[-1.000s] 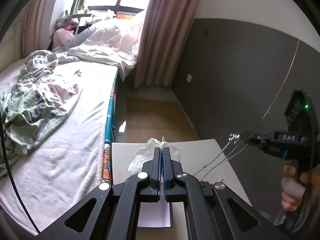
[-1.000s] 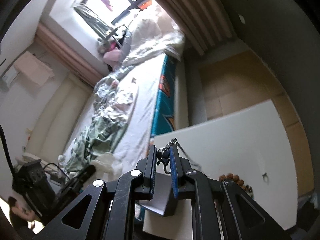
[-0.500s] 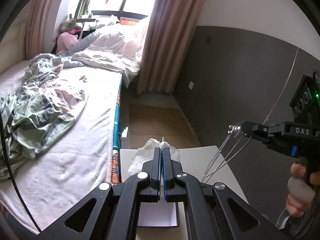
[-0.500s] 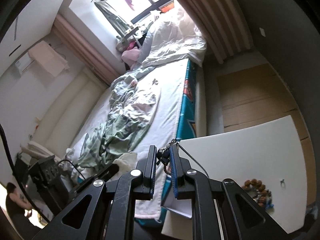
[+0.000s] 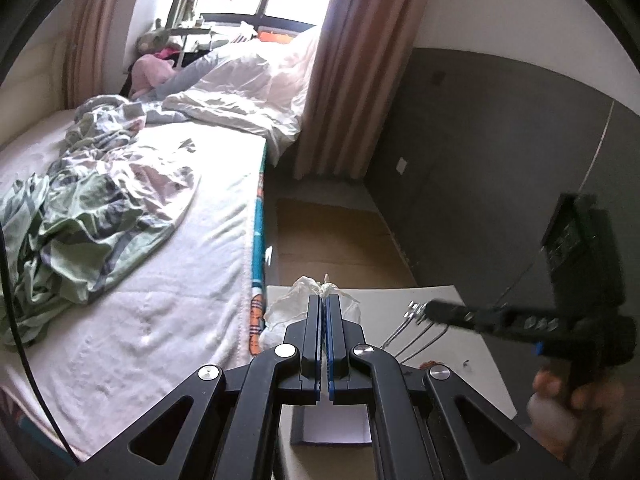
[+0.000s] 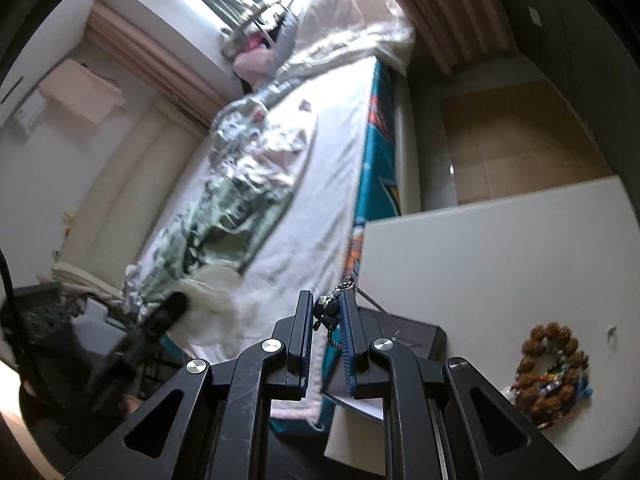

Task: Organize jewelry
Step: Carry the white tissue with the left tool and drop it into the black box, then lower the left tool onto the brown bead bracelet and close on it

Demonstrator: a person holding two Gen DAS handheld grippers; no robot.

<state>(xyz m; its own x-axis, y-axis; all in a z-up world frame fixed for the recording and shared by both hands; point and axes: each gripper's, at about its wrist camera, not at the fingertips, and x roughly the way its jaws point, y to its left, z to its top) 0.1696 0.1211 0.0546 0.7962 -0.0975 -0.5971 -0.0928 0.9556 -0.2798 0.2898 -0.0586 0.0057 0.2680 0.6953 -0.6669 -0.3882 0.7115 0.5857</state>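
Note:
My left gripper (image 5: 323, 300) is shut on the neck of a white plastic bag (image 5: 312, 304) that rests on the white table (image 5: 384, 300). My right gripper (image 6: 327, 300) is shut on a silver chain necklace (image 6: 370, 300); the chain hangs from its tips. In the left wrist view the right gripper (image 5: 430, 309) is held above the table to the right, with the necklace (image 5: 408, 332) dangling down. A small dark box with a white inside (image 5: 334, 428) lies under my left gripper; it also shows in the right wrist view (image 6: 416, 334).
A brown bead bracelet (image 6: 554, 368) lies on the white table (image 6: 500, 240), with a small earring (image 6: 612, 332) near it. An unmade bed (image 5: 140, 220) stands close on the left. Wooden floor (image 5: 332, 236) and a dark wall lie beyond.
My right gripper has dropped lower and rolled, carrying the necklace down toward the table. My left gripper has held the bag and tilted slightly.

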